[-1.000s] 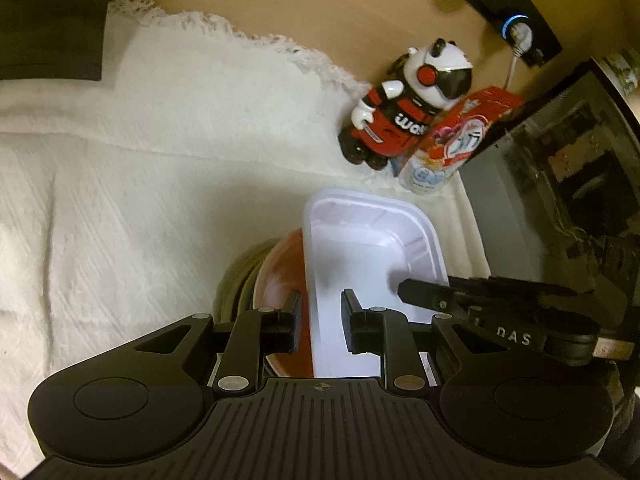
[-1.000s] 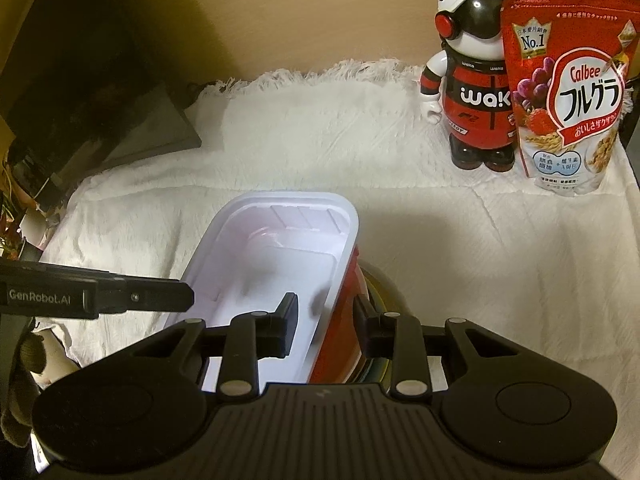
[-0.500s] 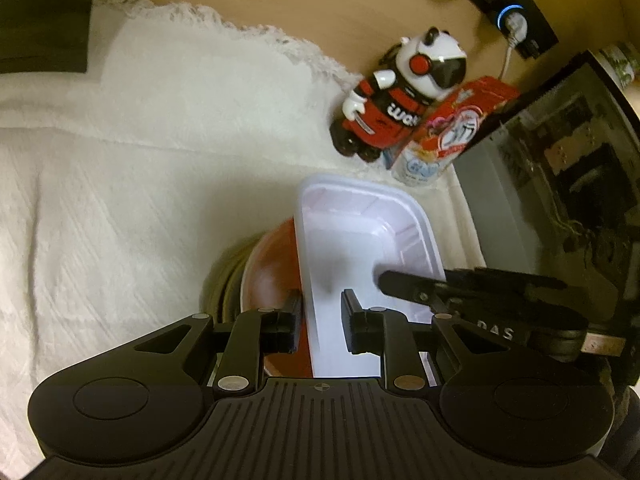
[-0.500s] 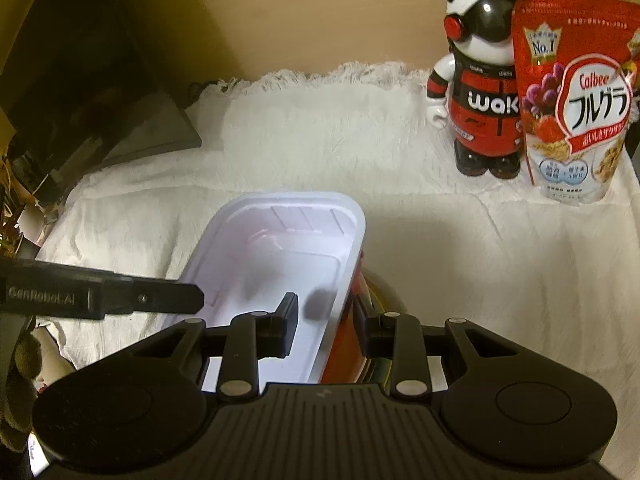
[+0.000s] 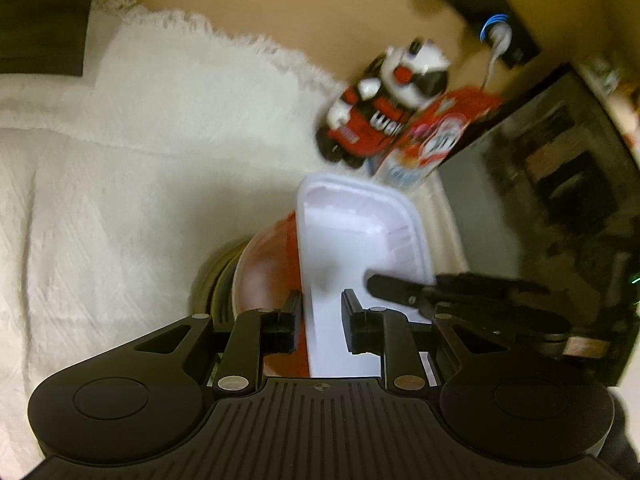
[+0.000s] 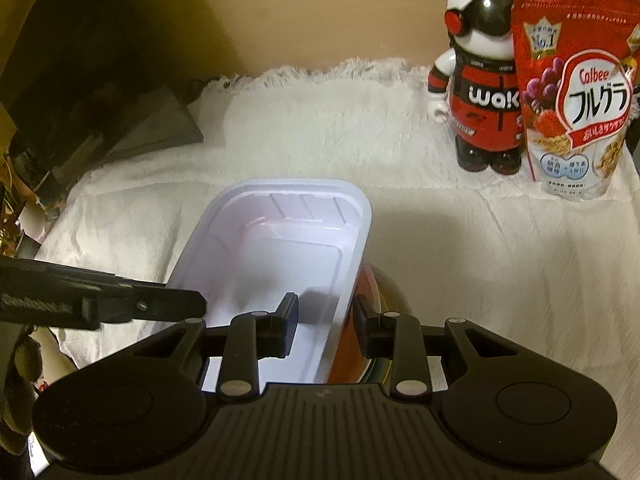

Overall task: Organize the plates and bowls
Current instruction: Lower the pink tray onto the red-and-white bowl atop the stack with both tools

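White tray pinched by both grippers, left gripper and right gripper on opposite rims, over red bowl. Step: stacking. Next: lower level, release together.

Your left wrist camera: close above white tray, facing down along its left wall. Your right wrist camera: close above same tray, along right wall. Both share tray, bear figure beyond.
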